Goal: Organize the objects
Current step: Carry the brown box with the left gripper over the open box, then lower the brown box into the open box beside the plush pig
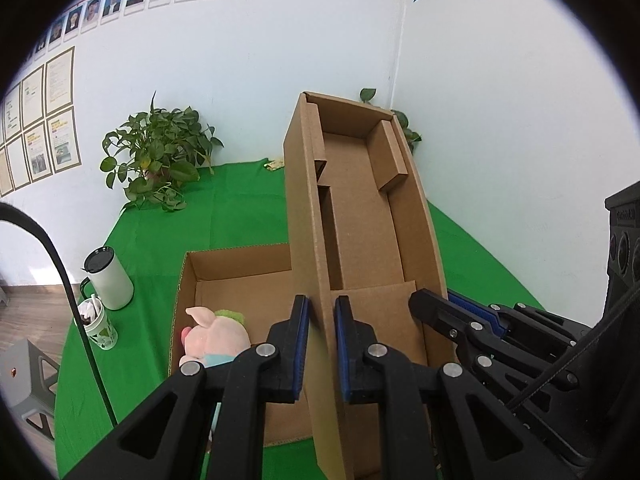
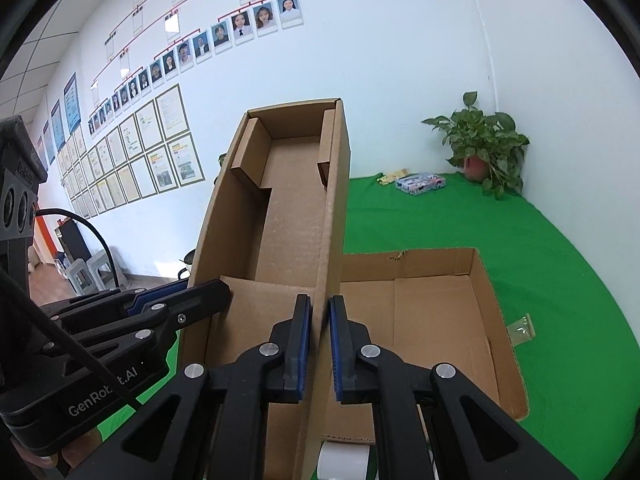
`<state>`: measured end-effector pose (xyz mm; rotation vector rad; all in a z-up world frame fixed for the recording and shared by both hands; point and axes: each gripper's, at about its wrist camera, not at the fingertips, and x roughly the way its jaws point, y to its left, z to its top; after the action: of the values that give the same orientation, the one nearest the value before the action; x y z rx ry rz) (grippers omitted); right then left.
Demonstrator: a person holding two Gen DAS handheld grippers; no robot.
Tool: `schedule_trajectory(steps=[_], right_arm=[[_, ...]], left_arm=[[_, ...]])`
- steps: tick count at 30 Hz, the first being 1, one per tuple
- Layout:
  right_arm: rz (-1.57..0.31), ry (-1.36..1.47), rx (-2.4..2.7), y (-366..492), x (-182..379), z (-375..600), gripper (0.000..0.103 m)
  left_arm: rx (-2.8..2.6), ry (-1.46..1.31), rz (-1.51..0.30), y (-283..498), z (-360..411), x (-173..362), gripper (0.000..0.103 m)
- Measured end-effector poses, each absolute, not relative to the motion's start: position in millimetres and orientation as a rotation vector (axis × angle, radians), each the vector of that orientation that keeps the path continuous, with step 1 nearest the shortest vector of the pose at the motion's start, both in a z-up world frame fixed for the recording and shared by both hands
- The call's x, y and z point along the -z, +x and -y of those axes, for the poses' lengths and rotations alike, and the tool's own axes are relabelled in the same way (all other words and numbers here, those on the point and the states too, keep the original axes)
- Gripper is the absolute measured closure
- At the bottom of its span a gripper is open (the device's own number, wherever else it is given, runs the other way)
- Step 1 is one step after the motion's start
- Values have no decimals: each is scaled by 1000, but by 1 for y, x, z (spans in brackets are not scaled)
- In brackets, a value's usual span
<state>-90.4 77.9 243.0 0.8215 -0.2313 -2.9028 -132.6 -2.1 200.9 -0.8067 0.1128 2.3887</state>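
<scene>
A brown cardboard box lid [image 1: 360, 216] is held up, tilted, over an open cardboard box [image 1: 236, 272] on the green cloth. My left gripper [image 1: 322, 344] is shut on the lid's left side wall. My right gripper [image 2: 320, 344] is shut on the lid's [image 2: 292, 208] right side wall; it also shows in the left wrist view [image 1: 452, 312] at the lid's right edge. The left gripper shows in the right wrist view [image 2: 192, 296]. A pink plush pig [image 1: 216, 336] lies inside the box. The box interior [image 2: 432, 320] looks bare on the right side.
A white tumbler [image 1: 110, 280] and a green patterned cup [image 1: 98, 326] stand left of the box. Potted plants [image 1: 156, 152] [image 2: 484, 148] stand at the back. A small printed packet [image 2: 420, 183] and a gold wrapper [image 2: 520, 330] lie on the green cloth [image 2: 560, 280]. A white roll [image 2: 344, 460] lies at the near edge.
</scene>
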Motion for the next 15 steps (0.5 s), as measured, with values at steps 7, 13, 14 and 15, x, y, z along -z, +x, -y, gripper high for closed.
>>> schedule_trajectory(steps=[7,13,14,15], right_arm=[[267,946,2847,-161,-200,-94,96],[329,1112,2752,-219,-132,-100,96],[337,1136,2737,-227,-119,-100,96],[348,1167,2719,-236,-104,-101,96]], left_arm=[[-2381,-938,-166,-179,-13,-158,91],[-2363,-1122,-215,-219,-22,-100,92],[-2359,-1152,-226,-223,-24,-91,92],[-2353,-1193,-236,-228,-25,-80,92]])
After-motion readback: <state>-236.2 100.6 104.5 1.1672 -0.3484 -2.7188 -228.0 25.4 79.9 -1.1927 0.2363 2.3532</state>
